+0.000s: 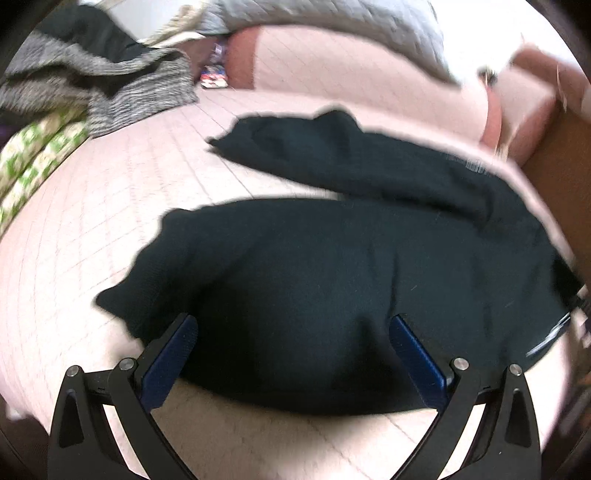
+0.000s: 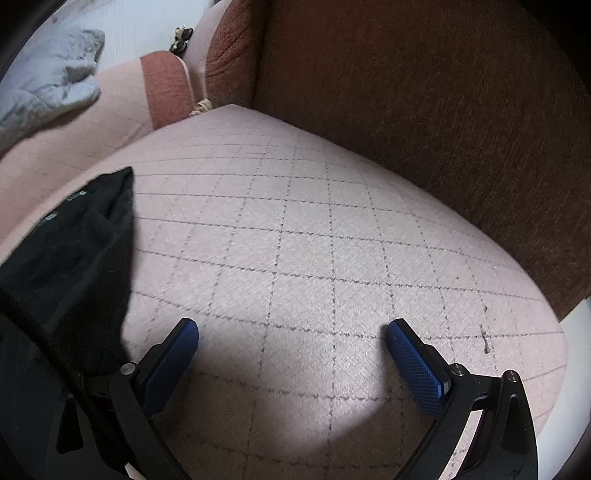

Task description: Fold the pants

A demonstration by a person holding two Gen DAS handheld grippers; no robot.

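Black pants (image 1: pixel 332 266) lie spread on a pink quilted cover (image 1: pixel 110 206), the two legs parted and running to the left, the waist at the right. My left gripper (image 1: pixel 291 328) is open and empty, hovering over the near leg. In the right wrist view only the waist end of the pants (image 2: pixel 74 266) shows at the left. My right gripper (image 2: pixel 291 332) is open and empty over bare pink cover (image 2: pixel 314 240), to the right of the pants.
A grey knit garment (image 1: pixel 122 85) and a green patterned cloth (image 1: pixel 33 158) lie at the far left. A grey quilt (image 1: pixel 332 26) lies at the back. A brown upholstered sofa arm (image 2: pixel 424 92) rises behind the right gripper.
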